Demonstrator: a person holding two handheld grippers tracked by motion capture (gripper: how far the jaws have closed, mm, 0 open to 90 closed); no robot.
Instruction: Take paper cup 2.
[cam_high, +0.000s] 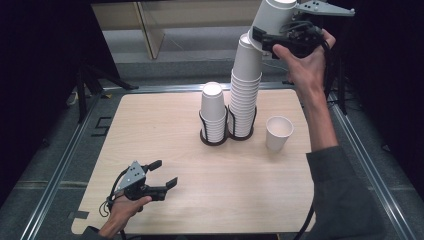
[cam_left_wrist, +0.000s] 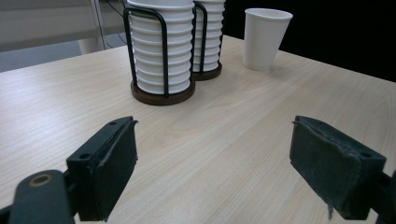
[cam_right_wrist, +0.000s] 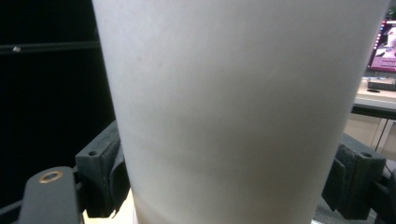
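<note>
Currently, item by item:

1. Right gripper – raised well above the far right part of the table, jaws clamped on the wall of a white paper cup, held upside down, base up. In the right gripper view the cup wall sits between both pads, touching each.
2. Tall cup stack – upside-down cups in a black wire holder w/ dark round base, near the far edge, right of centre. Held cup hangs at the stack's top, tilted; whether its rim has cleared the next cup can't be told.
3. Short cup stack – second wire holder just beside the first, on its left; holders look to touch or nearly so.
4. Single paper cup – upright, mouth up, on the table just right of the tall stack, apart from it.
5. Left gripper – low over the near left corner, jaws apart w/ nothing between them; left gripper view shows bare wood between the pads.

Step in hand (judged): pulling one cup off the tall stack, approx. mid-lift.

Next move calls for: lift until the rim is free, check only one cup came away, turn it mouth-up, set it on bare table near the upright cup w/o knocking that cup or the stack. Light grip; thin paper wall dents easily.
</note>
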